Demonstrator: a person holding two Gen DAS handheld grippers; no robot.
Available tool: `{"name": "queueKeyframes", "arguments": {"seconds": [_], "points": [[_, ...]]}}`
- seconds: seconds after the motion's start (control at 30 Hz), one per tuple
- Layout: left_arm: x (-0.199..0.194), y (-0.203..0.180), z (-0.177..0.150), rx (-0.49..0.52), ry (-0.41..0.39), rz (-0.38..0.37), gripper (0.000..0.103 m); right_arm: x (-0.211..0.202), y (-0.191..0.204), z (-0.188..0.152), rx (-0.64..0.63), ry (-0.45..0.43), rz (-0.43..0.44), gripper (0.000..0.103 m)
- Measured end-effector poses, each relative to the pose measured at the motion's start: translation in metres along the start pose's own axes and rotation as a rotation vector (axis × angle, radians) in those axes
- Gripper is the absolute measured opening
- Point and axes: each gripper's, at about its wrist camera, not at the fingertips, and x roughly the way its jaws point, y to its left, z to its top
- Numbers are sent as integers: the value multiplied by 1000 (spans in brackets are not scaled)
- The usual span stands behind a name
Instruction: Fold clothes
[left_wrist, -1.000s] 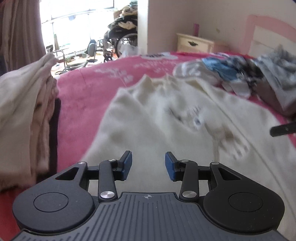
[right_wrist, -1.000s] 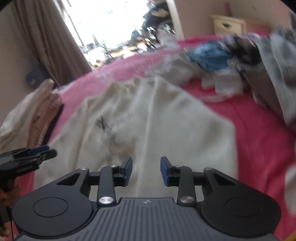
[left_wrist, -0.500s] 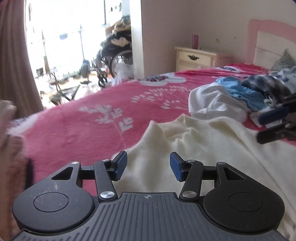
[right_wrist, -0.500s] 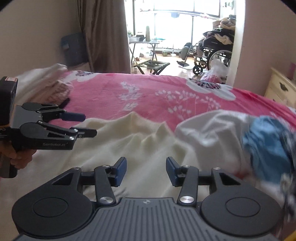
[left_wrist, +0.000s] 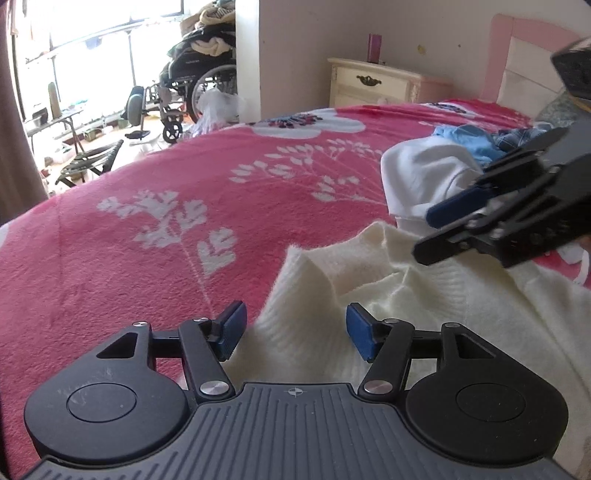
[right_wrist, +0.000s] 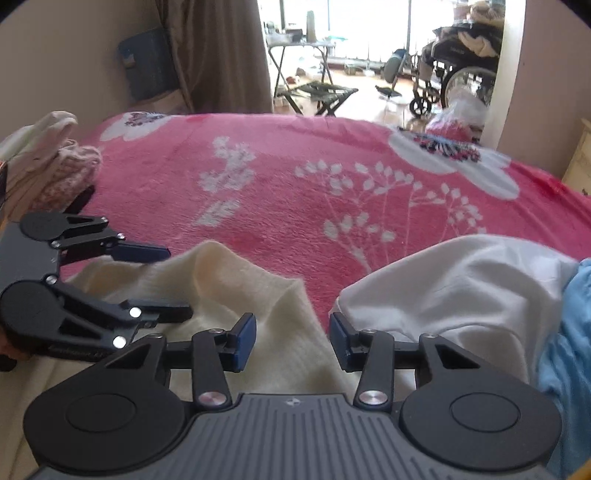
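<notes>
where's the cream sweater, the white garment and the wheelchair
cream sweater (left_wrist: 424, 317), left wrist view, ribbed knit near its far edge
white garment (right_wrist: 454, 291), right wrist view, middle of the bunched cloth
wheelchair (left_wrist: 199, 79), left wrist view, dark seat frame above the wheel

L tongs angled down, jaws opening, empty; R tongs alongside, jaws closing, empty.

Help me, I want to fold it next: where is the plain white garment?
The plain white garment lies on the pink floral blanket, right of the cream knitted sweater and beside the light blue cloth, in both wrist views.
</notes>
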Motion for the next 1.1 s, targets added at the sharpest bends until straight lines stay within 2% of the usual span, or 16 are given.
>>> {"name": "queueKeyframes", "arguments": {"seconds": [0.1,0.27,0.33,0.43,0.5,0.57,0.67,0.73,0.8,0.97,1.1], "points": [[5,4,0,-30,0,-12,60,14,-3,3,4,44,6,47],[11,9,2,-76,4,-22,59,27,0,5,-1,63,13,49],[11,9,2,-76,-1,-32,55,28,2,7,-9,73,11,48],[10,7,0,-66,-14,-33,46,26,9,8,-53,78,3,33],[9,5,0,-54,-19,-27,40,23,15,9,-92,72,-14,17],[7,2,0,-43,-23,-19,35,20,22,8,-125,68,-41,12],[5,-1,2,-33,-17,-6,26,13,24,8,-128,49,-53,10],[1,-1,5,-46,-20,1,15,7,24,8,-122,30,-63,10],[-4,-2,7,-43,-28,19,9,-2,26,6,-119,9,-72,10],[-26,-10,11,-32,-69,39,5,-35,33,2,-101,-64,-70,9],[-55,-16,11,-41,-116,26,5,-71,44,-10,-91,-147,-77,9]]}}
